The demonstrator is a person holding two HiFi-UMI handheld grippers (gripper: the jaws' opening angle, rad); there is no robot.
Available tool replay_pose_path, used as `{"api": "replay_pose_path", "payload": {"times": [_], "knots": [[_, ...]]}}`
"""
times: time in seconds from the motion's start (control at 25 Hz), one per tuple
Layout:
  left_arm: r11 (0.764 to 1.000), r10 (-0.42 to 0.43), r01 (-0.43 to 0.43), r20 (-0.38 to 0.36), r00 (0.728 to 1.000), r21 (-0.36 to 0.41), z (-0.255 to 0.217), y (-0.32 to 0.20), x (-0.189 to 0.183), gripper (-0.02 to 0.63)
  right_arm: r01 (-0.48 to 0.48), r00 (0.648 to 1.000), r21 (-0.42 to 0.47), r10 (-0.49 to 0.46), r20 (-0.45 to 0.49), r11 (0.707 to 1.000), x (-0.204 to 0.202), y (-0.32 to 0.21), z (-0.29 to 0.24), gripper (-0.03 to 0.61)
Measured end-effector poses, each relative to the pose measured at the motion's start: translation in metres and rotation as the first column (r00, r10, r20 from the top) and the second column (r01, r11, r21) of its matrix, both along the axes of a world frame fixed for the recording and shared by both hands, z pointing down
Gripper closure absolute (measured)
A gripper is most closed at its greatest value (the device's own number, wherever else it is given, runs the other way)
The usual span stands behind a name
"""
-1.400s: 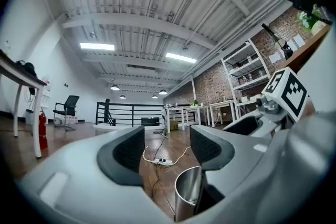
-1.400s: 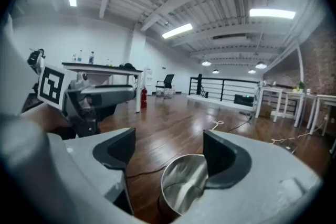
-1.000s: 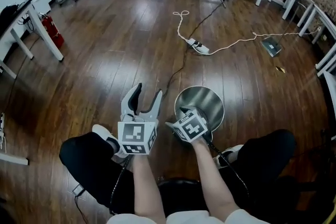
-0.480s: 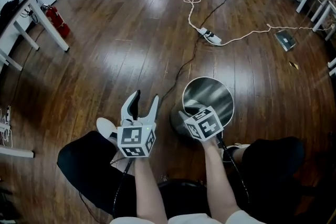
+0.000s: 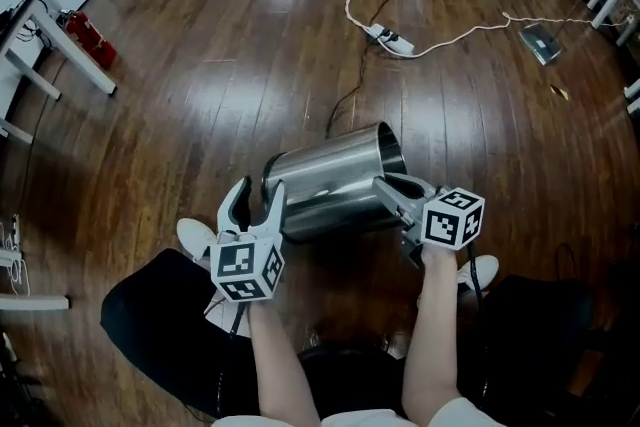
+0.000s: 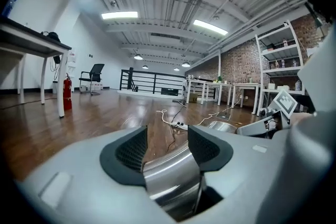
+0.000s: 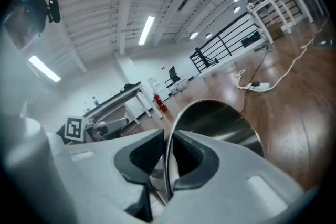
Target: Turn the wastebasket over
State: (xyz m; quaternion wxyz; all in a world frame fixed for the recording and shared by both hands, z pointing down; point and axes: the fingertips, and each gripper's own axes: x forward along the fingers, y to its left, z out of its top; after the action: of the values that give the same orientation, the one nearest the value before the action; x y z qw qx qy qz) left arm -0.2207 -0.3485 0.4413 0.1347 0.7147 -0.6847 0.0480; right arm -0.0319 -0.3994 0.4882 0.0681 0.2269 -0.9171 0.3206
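The steel wastebasket (image 5: pixel 330 180) is tipped onto its side above the wooden floor, mouth to the right and base to the left. My right gripper (image 5: pixel 388 187) is shut on the near rim of the mouth. In the right gripper view the thin rim (image 7: pixel 169 165) runs between the pads of the right gripper (image 7: pixel 168 160), and the shiny inside of the wastebasket (image 7: pixel 220 123) lies beyond. My left gripper (image 5: pixel 255 200) stands open at the base end. In the left gripper view the curved steel wall (image 6: pixel 173 181) sits between the wide-apart jaws of the left gripper (image 6: pixel 167 147).
A white power strip (image 5: pixel 388 38) with a white cord and a black cable lies on the floor beyond the basket. White table legs (image 5: pixel 60 50) and a red fire extinguisher (image 5: pixel 80 27) stand at the left. The person's shoe (image 5: pixel 195 235) and knees are close below.
The wastebasket stood upright a second ago and now lies tipped on its side. My right gripper closed on its rim and swung right. My left gripper sank to the base end.
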Motion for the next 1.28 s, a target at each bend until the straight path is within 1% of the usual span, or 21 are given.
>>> {"api": "replay_pose_path", "payload": {"times": [0.12,0.2,0.28,0.32,0.4,0.44,0.52,0.56,0.68,0.72,0.76,0.8,0.84,0.92,0.96,1.0,1.04,1.12,1.16,1.24,1.28], "knots": [[1.0,0.012,-0.012,-0.011,1.0,-0.025,0.01,0.0,0.007,0.348,-0.146,0.987,-0.038,0.143,-0.074,0.989,0.048,-0.018,0.025,0.515],[0.999,0.027,-0.028,-0.014,1.0,-0.035,0.015,-0.002,0.013,0.348,-0.237,0.961,-0.076,0.222,-0.167,0.969,0.085,-0.028,0.049,0.5],[0.998,0.036,-0.037,-0.019,0.999,-0.049,0.021,-0.003,0.019,0.348,-0.306,0.929,-0.122,0.269,-0.254,0.944,0.114,-0.033,0.074,0.486],[0.997,0.041,-0.042,-0.021,0.999,-0.059,0.025,-0.004,0.021,0.348,-0.336,0.917,-0.153,0.286,-0.279,0.929,0.125,-0.034,0.085,0.482],[0.995,0.056,-0.058,-0.027,0.998,-0.08,0.035,-0.007,0.028,0.348,-0.384,0.899,-0.199,0.316,-0.302,0.902,0.143,-0.032,0.103,0.479],[0.993,0.066,-0.069,-0.034,0.997,-0.093,0.041,-0.009,0.033,0.348,-0.395,0.898,-0.211,0.327,-0.295,0.894,0.148,-0.029,0.108,0.473],[0.989,0.082,-0.089,-0.067,0.994,-0.116,0.055,-0.014,0.043,0.348,-0.403,0.897,-0.211,0.339,-0.282,0.891,0.152,-0.027,0.111,0.479],[0.987,0.087,-0.098,-0.089,0.992,-0.126,0.061,-0.017,0.048,0.348,-0.405,0.892,-0.191,0.34,-0.299,0.894,0.152,-0.028,0.111,0.477],[0.979,0.087,-0.111,-0.143,0.986,-0.171,0.081,-0.024,0.058,0.348,-0.395,0.856,-0.085,0.333,-0.396,0.915,0.154,-0.03,0.101,0.466],[0.976,0.081,-0.109,-0.154,0.985,-0.187,0.088,-0.026,0.06,0.348,-0.395,0.853,-0.066,0.339,-0.397,0.916,0.155,-0.03,0.095,0.417],[0.973,0.074,-0.107,-0.165,0.983,-0.204,0.095,-0.027,0.06,0.348,-0.398,0.86,-0.062,0.349,-0.371,0.915,0.154,-0.03,0.087,0.365],[0.97,0.065,-0.105,-0.181,0.981,-0.219,0.101,-0.028,0.06,0.348,-0.399,0.87,-0.064,0.356,-0.34,0.915,0.153,-0.03,0.08,0.362],[0.967,0.055,-0.102,-0.199,0.979,-0.234,0.108,-0.029,0.06,0.348,-0.396,0.877,-0.068,0.354,-0.325,0.916,0.152,-0.03,0.075,0.362],[0.962,0.03,-0.09,-0.227,0.973,-0.258,0.12,-0.03,0.059,0.355,-0.377,0.873,-0.069,0.329,-0.361,0.924,0.154,-0.028,0.075,0.362],[0.96,0.018,-0.081,-0.233,0.972,-0.266,0.126,-0.029,0.058,0.377,-0.366,0.865,-0.067,0.312,-0.393,0.928,0.156,-0.026,0.078,0.362],[0.959,0.01,-0.076,-0.235,0.972,-0.271,0.13,-0.028,0.057,0.431,-0.353,0.859,-0.072,0.293,-0.419,0.933,0.157,-0.024,0.082,0.362],[0.958,0.008,-0.075,-0.238,0.971,-0.275,0.134,-0.028,0.056,0.46,-0.34,0.859,-0.087,0.272,-0.433,0.936,0.156,-0.02,0.087,0.364],[0.954,0.022,-0.095,-0.25,0.968,-0.284,0.137,-0.028,0.058,0.459,-0.326,0.868,-0.134,0.24,-0.435,0.936,0.153,-0.014,0.095,0.369],[0.951,0.035,-0.111,-0.258,0.966,-0.289,0.139,-0.029,0.061,0.46,-0.328,0.869,-0.151,0.235,-0.436,0.933,0.153,-0.012,0.098,0.384],[0.946,0.061,-0.146,-0.282,0.957,-0.29,0.142,-0.029,0.067,0.47,-0.336,0.857,-0.159,0.231,-0.461,0.928,0.157,-0.009,0.103,0.432],[0.944,0.07,-0.16,-0.298,0.952,-0.288,0.143,-0.03,0.07,0.527,-0.332,0.848,-0.153,0.223,-0.482,0.931,0.158,-0.008,0.105,0.45]]}}
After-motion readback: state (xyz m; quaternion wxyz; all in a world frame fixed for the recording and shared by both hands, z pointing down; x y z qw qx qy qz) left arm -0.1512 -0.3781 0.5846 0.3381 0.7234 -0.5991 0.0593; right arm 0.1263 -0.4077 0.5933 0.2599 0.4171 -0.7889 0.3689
